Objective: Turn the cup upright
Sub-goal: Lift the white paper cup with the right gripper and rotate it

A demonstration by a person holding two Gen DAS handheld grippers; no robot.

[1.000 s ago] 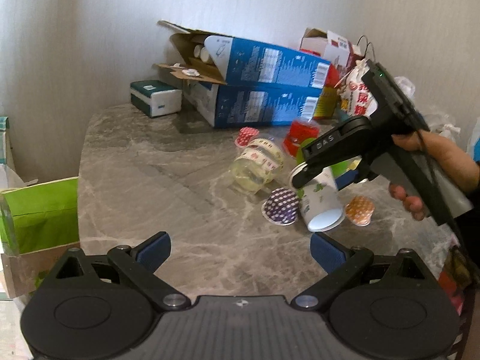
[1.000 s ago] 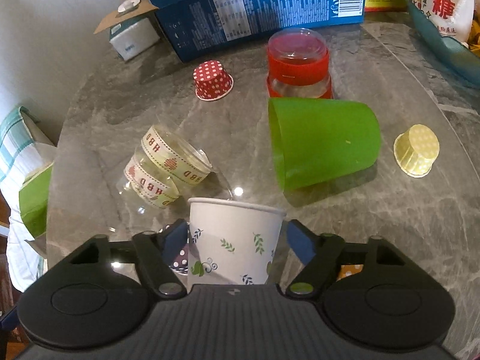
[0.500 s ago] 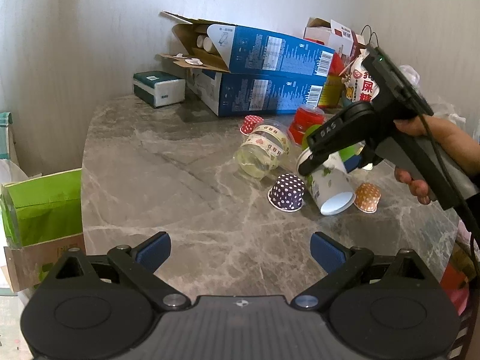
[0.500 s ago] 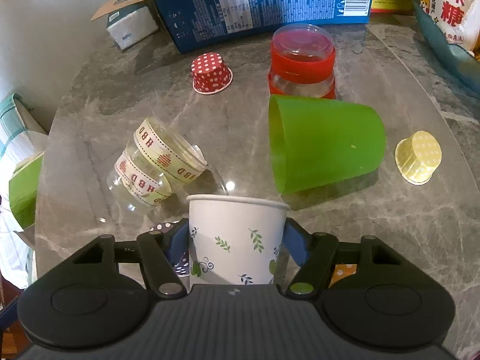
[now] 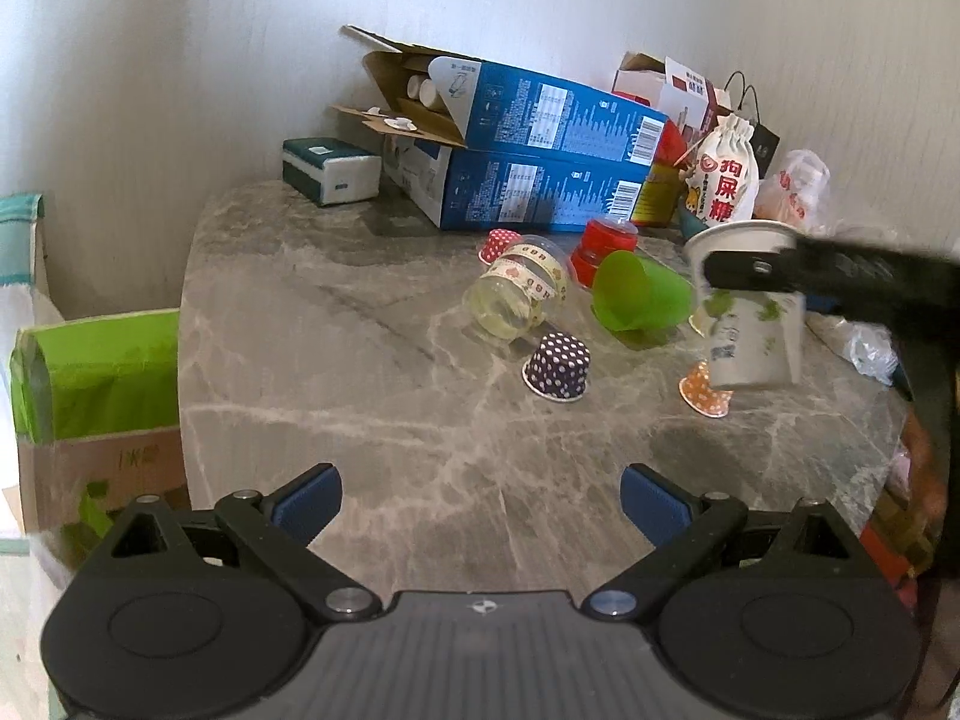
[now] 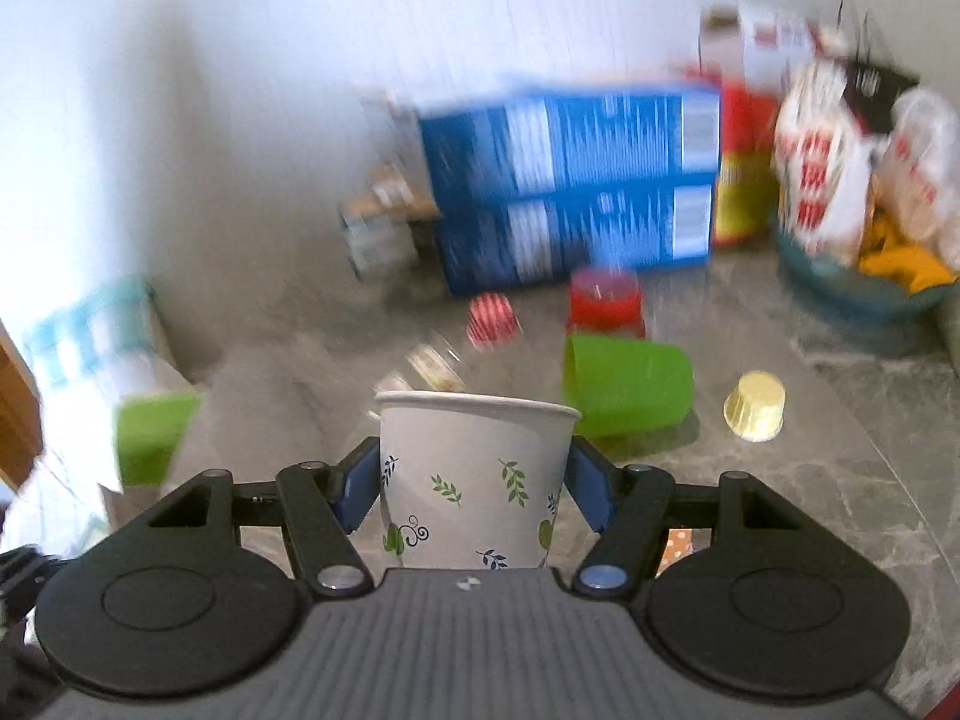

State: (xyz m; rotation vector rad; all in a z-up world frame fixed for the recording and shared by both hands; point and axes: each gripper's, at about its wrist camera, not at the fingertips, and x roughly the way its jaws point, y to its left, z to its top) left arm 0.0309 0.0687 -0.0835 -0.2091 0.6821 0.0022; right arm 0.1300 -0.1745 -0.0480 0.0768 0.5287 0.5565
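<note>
Swinging up off the table, the paper cup is now mouth-up, where a second ago it was tipped with its open end facing down and outward. The right hand-held gripper is clenched on it, 1 blue pad on each side of the wall just below the rim, and the blur across the right wrist view says the wrist was turning fast. To my eye the flip itself is nearly finished; what remains is to bring the base down flat and let go.

From the left wrist view, the cup hangs at about 2 o'clock, above the table and right over the orange dotted cupcake liner, which is a poor landing spot. The green cup lies on its side just beside it toward 12 o'clock, and the purple dotted liner sits nearby at 1 o'clock.

The right hand-held gripper now lies close to level, fingers pointing across the table toward the blue boxes, rather than angled down as before. The left hand-held gripper hangs back at 6 o'clock, jaws spread wide, grasping nothing.
</note>
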